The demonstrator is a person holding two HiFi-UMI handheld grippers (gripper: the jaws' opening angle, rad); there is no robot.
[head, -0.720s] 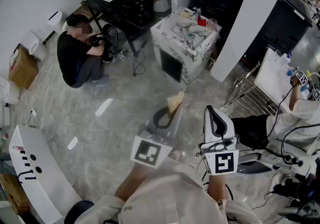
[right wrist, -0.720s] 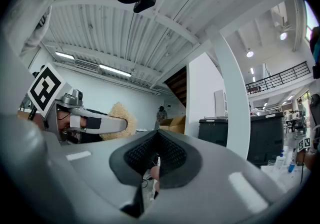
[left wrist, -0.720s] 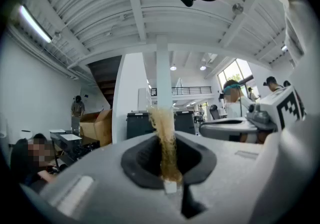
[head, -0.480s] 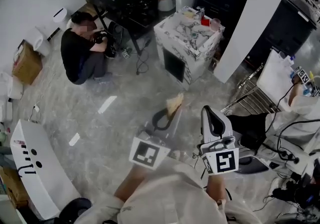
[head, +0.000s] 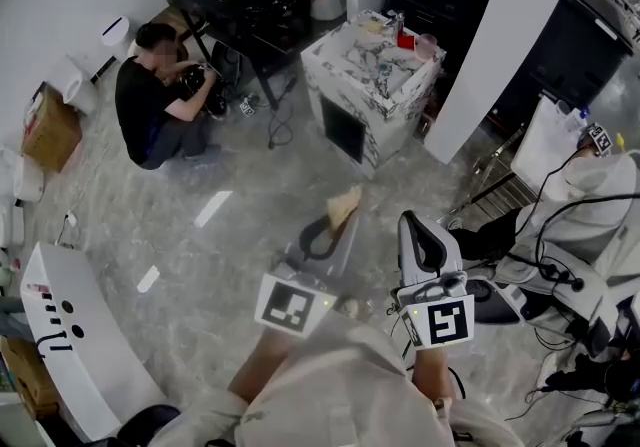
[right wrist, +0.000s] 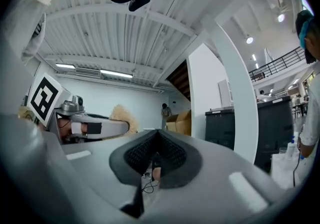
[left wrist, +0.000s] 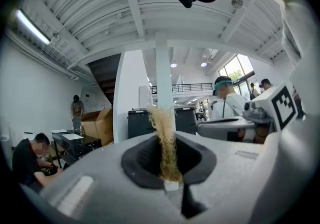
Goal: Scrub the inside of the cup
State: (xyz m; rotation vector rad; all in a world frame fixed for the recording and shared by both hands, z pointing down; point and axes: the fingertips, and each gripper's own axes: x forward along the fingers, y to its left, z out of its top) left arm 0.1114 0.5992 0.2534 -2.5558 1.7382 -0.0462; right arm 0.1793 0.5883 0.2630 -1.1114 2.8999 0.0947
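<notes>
My left gripper [head: 333, 225] is shut on a thin tan scrub sponge [head: 346, 203] that sticks up past its jaws. In the left gripper view the sponge [left wrist: 165, 140] stands edge-on between the dark pads. My right gripper [head: 419, 233] is held beside it on the right, shut with nothing between its jaws; in the right gripper view its ribbed pads [right wrist: 172, 154] meet. The left gripper [right wrist: 95, 128] and the sponge [right wrist: 123, 114] also show there. Both grippers are held up in the air above the floor. Small cups [head: 405, 39] stand on a distant marble-patterned counter [head: 345, 60].
A person [head: 155, 105] crouches by a black table [head: 250, 5] at the far left. A white bench [head: 70, 335] stands at the lower left. Another person in white [head: 590, 205] and cables [head: 560, 285] crowd the right side. A white pillar [head: 500, 35] rises behind.
Both grippers hold their pose, the sponge still gripped. The view has shifted a little, and the person in white at the right has leaned further in.
</notes>
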